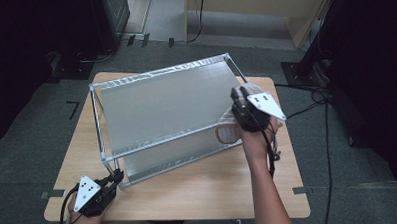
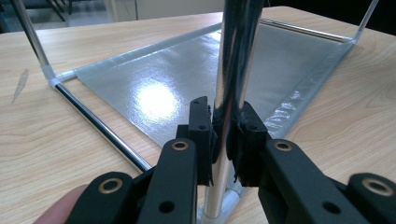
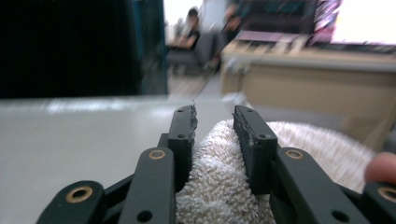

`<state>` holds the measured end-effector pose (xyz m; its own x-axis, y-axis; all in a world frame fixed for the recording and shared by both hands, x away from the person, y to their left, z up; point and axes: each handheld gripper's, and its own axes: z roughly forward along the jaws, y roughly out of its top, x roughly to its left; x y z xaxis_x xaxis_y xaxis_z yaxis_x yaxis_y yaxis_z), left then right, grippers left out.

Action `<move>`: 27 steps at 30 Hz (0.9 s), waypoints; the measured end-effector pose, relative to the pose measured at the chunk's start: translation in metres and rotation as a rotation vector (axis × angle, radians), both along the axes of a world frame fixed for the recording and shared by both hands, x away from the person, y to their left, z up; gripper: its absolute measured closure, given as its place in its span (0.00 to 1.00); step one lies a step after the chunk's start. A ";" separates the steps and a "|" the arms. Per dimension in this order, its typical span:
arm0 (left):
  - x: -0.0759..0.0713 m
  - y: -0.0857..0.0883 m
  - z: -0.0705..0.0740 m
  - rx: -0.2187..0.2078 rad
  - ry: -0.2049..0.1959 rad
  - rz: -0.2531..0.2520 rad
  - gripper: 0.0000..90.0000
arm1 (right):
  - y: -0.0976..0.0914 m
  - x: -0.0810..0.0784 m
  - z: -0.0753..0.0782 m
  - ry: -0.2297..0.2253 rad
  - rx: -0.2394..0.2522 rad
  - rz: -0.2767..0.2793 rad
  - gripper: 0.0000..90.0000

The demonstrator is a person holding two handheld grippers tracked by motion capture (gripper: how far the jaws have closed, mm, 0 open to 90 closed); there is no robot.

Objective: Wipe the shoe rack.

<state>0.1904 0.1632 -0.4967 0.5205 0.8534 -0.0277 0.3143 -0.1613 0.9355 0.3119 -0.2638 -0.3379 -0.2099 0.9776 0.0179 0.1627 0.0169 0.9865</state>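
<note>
Jaws of the left gripper (image 2: 227,140) clamped on a chrome post (image 2: 236,70) of the rack, pads pressed to the tube on both sides, low on the post just above its corner joint. In the high view, left gripper (image 1: 114,179) at lower left of the frame, at the rack's near left corner, hand (image 1: 85,218) behind it at the worktop's edge. Jaws of the right gripper (image 3: 214,135) closed on a white towel (image 3: 219,177), terry pile bunched between the pads and bulging out to the right. In the high view, right gripper (image 1: 241,104) at right of centre, at the right end of the rack's top shelf (image 1: 161,106), towel (image 1: 228,118) showing pale beneath it against the shelf's right edge. Rack (image 1: 99,125) standing on the wooden worktop (image 1: 199,187), filling the middle of the frame, two grey-lined shelves in a chrome frame. Lower shelf (image 2: 187,79) seen in the left gripper view as a glossy grey sheet lying low over the worktop (image 2: 56,140), glare spot near the middle. In the right gripper view, top shelf (image 3: 70,140) spreading flat and grey across the left half, towel resting at its level; room beyond blurred.
</note>
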 end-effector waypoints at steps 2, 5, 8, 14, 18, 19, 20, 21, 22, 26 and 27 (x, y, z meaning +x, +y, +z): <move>0.000 -0.001 0.000 -0.002 0.001 -0.003 0.90 | 0.017 0.012 -0.009 0.118 -0.067 0.083 0.78; 0.000 -0.001 0.000 -0.001 0.000 -0.006 0.90 | 0.033 0.015 -0.017 0.175 -0.119 0.125 0.77; 0.000 -0.001 0.000 -0.002 0.002 -0.007 0.90 | 0.042 0.013 -0.020 0.202 -0.106 0.173 0.76; 0.001 -0.001 0.000 -0.001 0.005 -0.010 0.90 | 0.049 0.004 -0.017 0.214 -0.032 0.270 0.76; 0.001 -0.001 0.000 -0.001 0.006 -0.012 0.90 | 0.060 -0.006 -0.016 0.218 -0.001 0.343 0.76; 0.001 0.000 0.000 0.000 0.006 -0.012 0.90 | 0.064 -0.010 -0.016 0.220 0.013 0.367 0.76; 0.001 -0.001 0.000 -0.002 0.007 -0.011 0.90 | 0.066 -0.012 -0.016 0.219 0.017 0.379 0.76; 0.001 -0.001 0.000 -0.003 0.007 -0.011 0.90 | 0.070 -0.016 -0.017 0.215 0.022 0.396 0.76; 0.001 -0.001 0.000 -0.001 0.006 -0.012 0.90 | 0.072 -0.019 -0.017 0.211 0.022 0.408 0.76; 0.001 0.000 0.000 -0.002 0.007 -0.012 0.90 | 0.082 -0.036 -0.019 0.169 0.031 0.469 0.76; 0.001 0.000 0.000 -0.002 0.008 -0.012 0.90 | 0.083 -0.041 -0.021 0.147 0.028 0.480 0.76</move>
